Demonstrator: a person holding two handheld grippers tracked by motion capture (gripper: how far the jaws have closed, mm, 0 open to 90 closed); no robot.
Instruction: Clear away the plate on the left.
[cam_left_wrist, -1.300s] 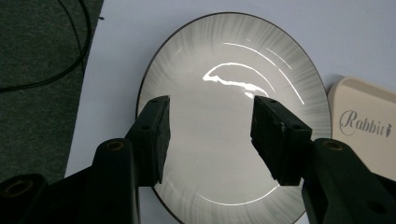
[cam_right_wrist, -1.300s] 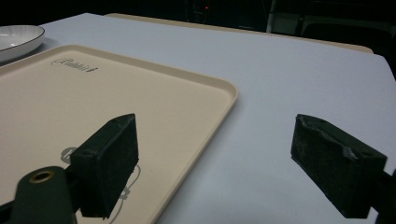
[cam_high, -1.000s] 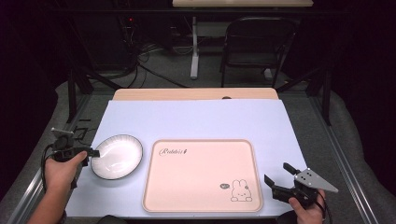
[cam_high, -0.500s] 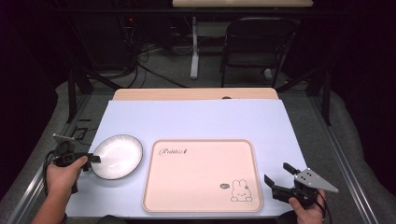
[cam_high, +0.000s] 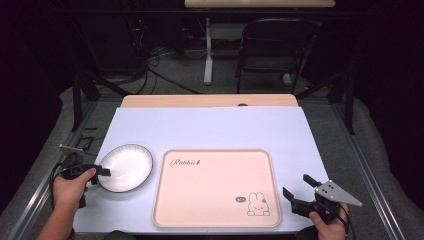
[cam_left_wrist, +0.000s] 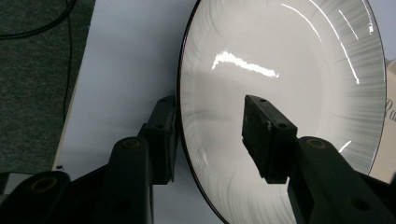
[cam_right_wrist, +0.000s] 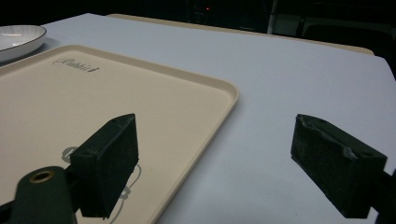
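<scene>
The left gripper (cam_left_wrist: 210, 140) has its jaws apart and set astride the near rim of the plate (cam_left_wrist: 299, 79): one jaw lies outside the rim, over the white mat (cam_left_wrist: 126, 70), the other over the plate's inner slope. A gap shows between the inner jaw and the rim, so the plate is straddled, not pinched. In the high view the left gripper (cam_high: 102, 171) reaches the plate (cam_high: 127, 167) from its left edge, with the left hand (cam_high: 70, 185) behind it.

A second ago the gripper sat just left of the plate, its tips at or just short of the rim; half a second ago they were at the edge; now they overlap it. The hand has shifted toward the plate and slightly nearer the person. The plate lies where it did, on the mat just left of the tray (cam_high: 217, 187), not touching it.

The right gripper (cam_right_wrist: 215, 163) has its jaws wide apart with nothing between them, one over the tray's (cam_right_wrist: 140, 107) corner, one over the mat (cam_right_wrist: 280, 93). In the high view the right gripper (cam_high: 296, 190) hovers at the tray's near right corner, beside the rabbit print (cam_high: 257, 205), unchanged from both earlier frames.
</scene>
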